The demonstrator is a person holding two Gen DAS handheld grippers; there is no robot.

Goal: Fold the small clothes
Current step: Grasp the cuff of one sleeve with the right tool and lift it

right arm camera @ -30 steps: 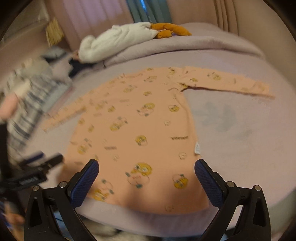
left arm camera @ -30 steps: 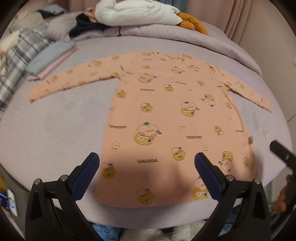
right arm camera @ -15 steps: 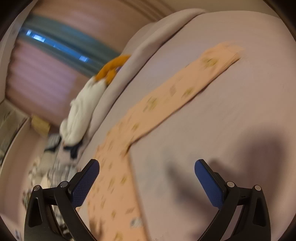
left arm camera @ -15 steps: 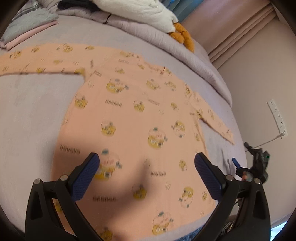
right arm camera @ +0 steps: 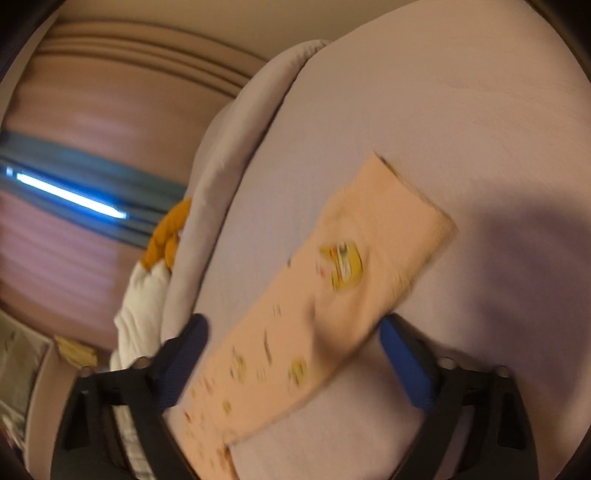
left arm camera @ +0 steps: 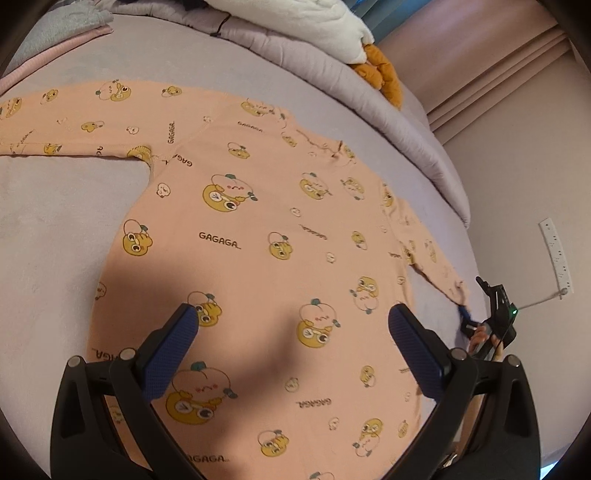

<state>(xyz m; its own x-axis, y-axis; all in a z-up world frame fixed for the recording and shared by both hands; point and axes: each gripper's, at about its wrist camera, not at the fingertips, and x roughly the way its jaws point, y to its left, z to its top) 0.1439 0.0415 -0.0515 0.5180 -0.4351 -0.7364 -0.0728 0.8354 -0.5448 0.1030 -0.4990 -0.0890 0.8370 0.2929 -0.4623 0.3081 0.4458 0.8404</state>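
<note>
I have the peach long-sleeved top (left arm camera: 280, 236) lying flat and face up on the lilac bed (left arm camera: 55, 229), both sleeves stretched out to the sides. It carries a print of yellow cartoon ducks and the word GAGAGA.

My left gripper (left arm camera: 295, 343) hangs over the lower body of the top, its blue-padded fingers (left arm camera: 173, 347) spread wide with only flat cloth under them, nothing pinched. A shadow falls across the fabric between them.

In the left wrist view, at about 4 o'clock, the right gripper (left arm camera: 466, 318) sits at the cuff of the right sleeve (left arm camera: 428, 254), with part of the hand (left arm camera: 482, 338) that carries it showing behind.

From the right wrist camera that sleeve (right arm camera: 332, 306) runs diagonally up toward 1 o'clock, its cuff (right arm camera: 413, 206) lying on the bed. The sleeve lies between the two fingers of the right gripper (right arm camera: 291, 350), which are closing around it; the picture is blurred, and the pads do not appear to press the cloth yet.

At 12 o'clock in the left view a rolled lilac duvet (left arm camera: 332, 70) edges the bed, with a white plush toy (left arm camera: 332, 18) with orange feet on top. Folded clothes (left arm camera: 62, 22) sit at 11 o'clock. A white power strip (left arm camera: 556, 254) hangs on the wall at 3 o'clock.
</note>
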